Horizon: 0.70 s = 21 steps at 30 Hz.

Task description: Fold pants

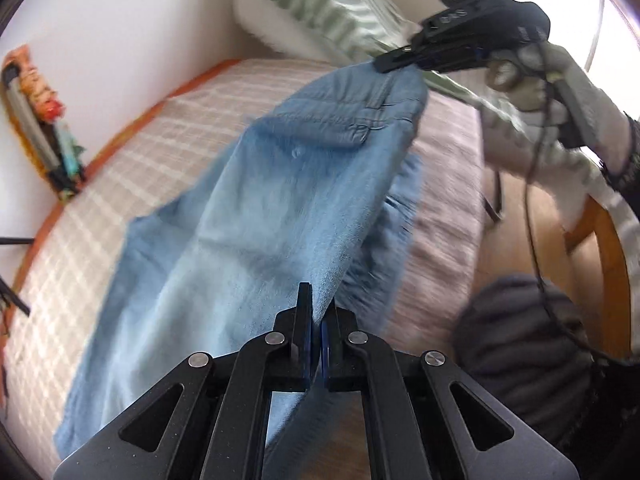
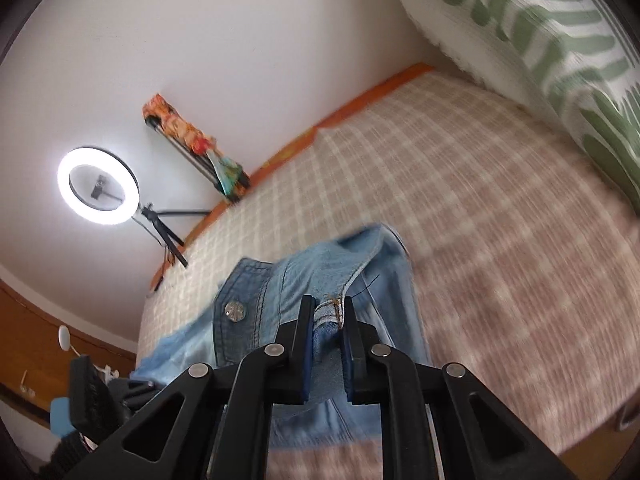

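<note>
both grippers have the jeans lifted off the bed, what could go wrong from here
The left gripper pinches only a thin edge of the jeans, so the fabric may slip out as it is pulled taut. The right gripper bites the thick waistband seam; a jerk could pop it loose. Hanging slack may also bunch on the checked bedspread, spoiling the fold.

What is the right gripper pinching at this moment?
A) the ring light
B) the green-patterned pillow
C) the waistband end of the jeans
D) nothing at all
C: the right gripper is closed on the waistband of the jeans, next to their metal button; the pillow and the ring light are well away from it.
</note>
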Each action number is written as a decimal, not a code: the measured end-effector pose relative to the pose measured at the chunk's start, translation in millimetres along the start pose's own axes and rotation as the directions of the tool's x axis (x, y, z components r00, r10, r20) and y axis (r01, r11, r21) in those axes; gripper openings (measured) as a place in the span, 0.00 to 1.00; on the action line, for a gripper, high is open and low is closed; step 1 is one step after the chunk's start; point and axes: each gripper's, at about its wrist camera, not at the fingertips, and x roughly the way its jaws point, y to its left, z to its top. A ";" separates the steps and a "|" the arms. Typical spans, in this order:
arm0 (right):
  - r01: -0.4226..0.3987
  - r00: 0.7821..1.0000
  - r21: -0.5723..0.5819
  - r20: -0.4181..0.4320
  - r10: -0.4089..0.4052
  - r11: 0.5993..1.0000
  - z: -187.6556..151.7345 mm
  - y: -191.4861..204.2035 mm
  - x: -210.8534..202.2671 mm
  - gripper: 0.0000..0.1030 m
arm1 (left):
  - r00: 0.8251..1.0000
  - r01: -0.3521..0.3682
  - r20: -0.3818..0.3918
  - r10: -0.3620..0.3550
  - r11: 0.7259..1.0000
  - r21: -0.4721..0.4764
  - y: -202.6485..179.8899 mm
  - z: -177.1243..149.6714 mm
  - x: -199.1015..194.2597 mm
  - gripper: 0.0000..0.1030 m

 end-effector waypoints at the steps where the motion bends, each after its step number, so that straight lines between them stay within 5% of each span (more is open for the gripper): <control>1: 0.024 1.000 0.000 -0.012 -0.024 1.000 -8.7 -6.5 2.5 0.09 | 1.000 -0.015 -0.008 0.015 1.000 0.028 -5.1 -2.1 3.7 0.02; 7: 0.104 0.990 0.043 -0.096 -0.099 0.994 -34.4 -40.9 35.7 0.09 | 0.997 0.016 -0.075 -0.013 0.999 0.033 -16.4 -12.7 33.9 0.02; 11: 0.087 0.983 -0.024 -0.161 -0.090 0.996 -35.6 -42.6 47.1 0.10 | 0.995 0.028 -0.091 -0.025 0.999 0.032 -17.4 -13.7 33.8 0.03; 15: 0.155 0.983 -0.176 -0.068 -0.169 0.972 -16.9 -31.6 34.8 0.55 | 0.996 0.043 -0.084 -0.044 0.999 -0.017 -10.5 -13.5 19.7 0.13; 21: 0.050 0.998 -0.151 0.032 -0.045 0.987 36.2 -44.1 44.5 0.84 | 0.999 0.033 0.021 -0.030 0.983 -0.182 19.5 -29.0 -30.8 0.22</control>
